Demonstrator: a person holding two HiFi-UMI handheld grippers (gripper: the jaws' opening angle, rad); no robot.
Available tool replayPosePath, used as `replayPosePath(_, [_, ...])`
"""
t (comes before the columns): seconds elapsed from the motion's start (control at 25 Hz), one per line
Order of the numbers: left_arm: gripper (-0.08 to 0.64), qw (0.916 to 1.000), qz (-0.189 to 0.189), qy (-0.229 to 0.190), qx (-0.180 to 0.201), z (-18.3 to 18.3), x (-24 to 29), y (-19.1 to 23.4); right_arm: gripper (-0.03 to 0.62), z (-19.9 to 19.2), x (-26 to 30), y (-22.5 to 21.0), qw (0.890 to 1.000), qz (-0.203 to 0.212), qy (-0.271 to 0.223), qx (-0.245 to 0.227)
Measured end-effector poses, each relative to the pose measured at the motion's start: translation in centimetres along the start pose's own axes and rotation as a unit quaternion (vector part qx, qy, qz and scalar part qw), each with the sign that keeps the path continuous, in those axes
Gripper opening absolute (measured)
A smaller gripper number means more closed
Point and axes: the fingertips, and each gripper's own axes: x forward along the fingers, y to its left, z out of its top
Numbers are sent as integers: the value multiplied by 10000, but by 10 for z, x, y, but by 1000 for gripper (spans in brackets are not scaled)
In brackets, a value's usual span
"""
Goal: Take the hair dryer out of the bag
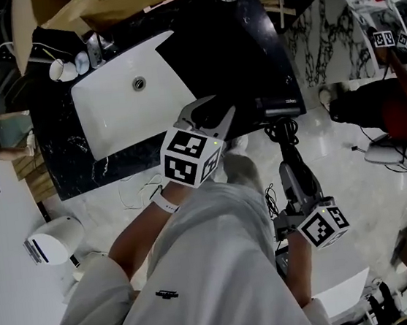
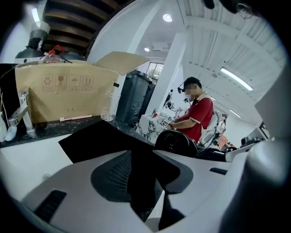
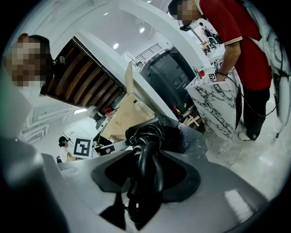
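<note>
The right gripper (image 3: 145, 182) is clamped on the handle of the black hair dryer (image 1: 278, 106), its cord coiled around the handle between the jaws. The dryer hangs at the front edge of the black marble table (image 1: 62, 150), its handle over the pale floor (image 1: 335, 156). The left gripper (image 1: 211, 120), just beside it, has its jaws partly apart, with a fold of the black flat bag (image 2: 97, 141) between them, not visibly pinched. The bag lies across one corner of the white rectangular sink (image 1: 119, 106).
</note>
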Motion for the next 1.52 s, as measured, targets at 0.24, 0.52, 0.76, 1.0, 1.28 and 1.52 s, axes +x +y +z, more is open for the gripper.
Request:
replayPosePath(0.24, [121,9993,128,-293,-172,13,-24,4,198,23,2,20,9994,207,-271,5])
replayPosePath(0.52, [87,9961,355,-799,-67,41,-67,8,196,53,16,44,9969,571,-529,-123])
replayPosePath(0.76, [25,9917,642,-1102,-159,51,-100,20,196,84,32,66,9929,941,-650,-310])
replayPosePath(1.0, [11,9851,860,-1438,-394,58,-129,27,196,107,42,88,9864,1405,-772,-360])
replayPosePath(1.28, [9,9769,1060,-1793,-475,67,-156,29,196,120,50,106,9803,1771,-793,-375])
replayPosePath(1.52, [8,9723,1199,-1926,-562,63,-168,32,196,122,56,115,9767,1966,-757,-405])
